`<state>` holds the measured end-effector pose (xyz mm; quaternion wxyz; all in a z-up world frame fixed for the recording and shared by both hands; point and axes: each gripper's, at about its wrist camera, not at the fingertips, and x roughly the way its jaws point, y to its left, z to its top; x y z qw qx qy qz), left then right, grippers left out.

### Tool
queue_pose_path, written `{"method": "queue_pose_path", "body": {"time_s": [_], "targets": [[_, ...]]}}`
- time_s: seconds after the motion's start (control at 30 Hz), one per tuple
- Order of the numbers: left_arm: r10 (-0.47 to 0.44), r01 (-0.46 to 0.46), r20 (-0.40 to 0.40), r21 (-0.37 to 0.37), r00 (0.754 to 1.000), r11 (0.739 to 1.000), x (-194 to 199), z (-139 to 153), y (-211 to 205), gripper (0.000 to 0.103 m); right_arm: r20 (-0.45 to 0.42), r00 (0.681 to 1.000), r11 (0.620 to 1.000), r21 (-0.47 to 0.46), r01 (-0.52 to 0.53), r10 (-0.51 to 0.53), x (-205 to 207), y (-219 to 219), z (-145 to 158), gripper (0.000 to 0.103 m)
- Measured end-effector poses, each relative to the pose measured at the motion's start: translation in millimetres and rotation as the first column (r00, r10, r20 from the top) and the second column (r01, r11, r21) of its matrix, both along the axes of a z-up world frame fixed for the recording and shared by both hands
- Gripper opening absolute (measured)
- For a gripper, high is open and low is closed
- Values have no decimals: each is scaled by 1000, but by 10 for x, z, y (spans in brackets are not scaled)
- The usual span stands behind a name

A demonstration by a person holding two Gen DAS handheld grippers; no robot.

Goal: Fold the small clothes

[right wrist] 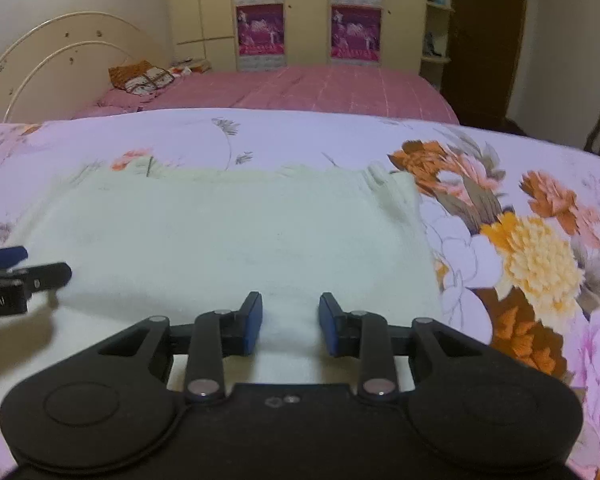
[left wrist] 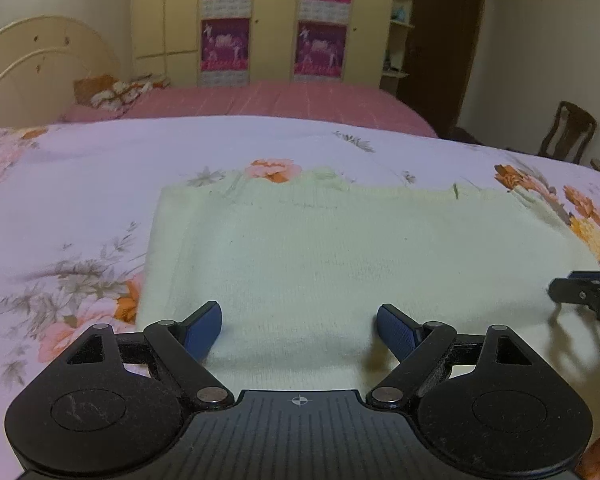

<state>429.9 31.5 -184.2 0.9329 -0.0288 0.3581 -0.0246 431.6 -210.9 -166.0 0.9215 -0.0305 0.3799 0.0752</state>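
While left tool [right wrist: 20,276] hovers over garment [right wrist: 228,232], label reads "…bot.AI".

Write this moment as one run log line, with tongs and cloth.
left tongs: open, empty | right tongs: open, empty | pale green knitted cloth: flat on floral bedsheet

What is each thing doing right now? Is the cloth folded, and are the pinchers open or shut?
pale green cloth: folded, lying flat on the flowery bedsheet.
left gripper: open wide, empty, over the cloth's near edge.
right gripper: partly open, nothing pinched.
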Motion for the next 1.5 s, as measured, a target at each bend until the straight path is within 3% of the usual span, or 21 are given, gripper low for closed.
{"method": "queue_pose_path", "body": {"time_s": [0.13,0.27,0.43,0.6,0.87,1.17,1.4,1.5], "targets": [[17,-17,-22,5,1000,1000,-67,44,-47,85,11,1000,999,36,10,-11,-168,-4,88,37],[15,-12,-89,27,996,1000,-141,-50,-107,87,-86,996,1000,-7,26,-27,-281,0,-83,38],[22,-18,-91,51,996,999,-333,-45,-145,88,-80,995,998,21,54,-52,-538,-79,-14,40],[23,-14,-110,81,994,997,-534,-49,-181,89,-110,992,998,-16,62,-64,-755,-164,-88,45],[53,-43,-134,77,990,996,-710,-21,-174,90,-85,995,998,27,49,-47,-998,-135,173,46],[80,-76,-167,33,983,997,-674,-11,-127,91,-87,996,996,82,-26,33,-878,-79,184,48],[120,-120,-187,11,975,993,-642,2,-103,91,-32,994,993,50,-102,104,-697,104,227,49],[97,-90,-186,46,978,995,-640,-31,-129,91,-79,987,990,9,-138,138,-677,210,69,50]]}}
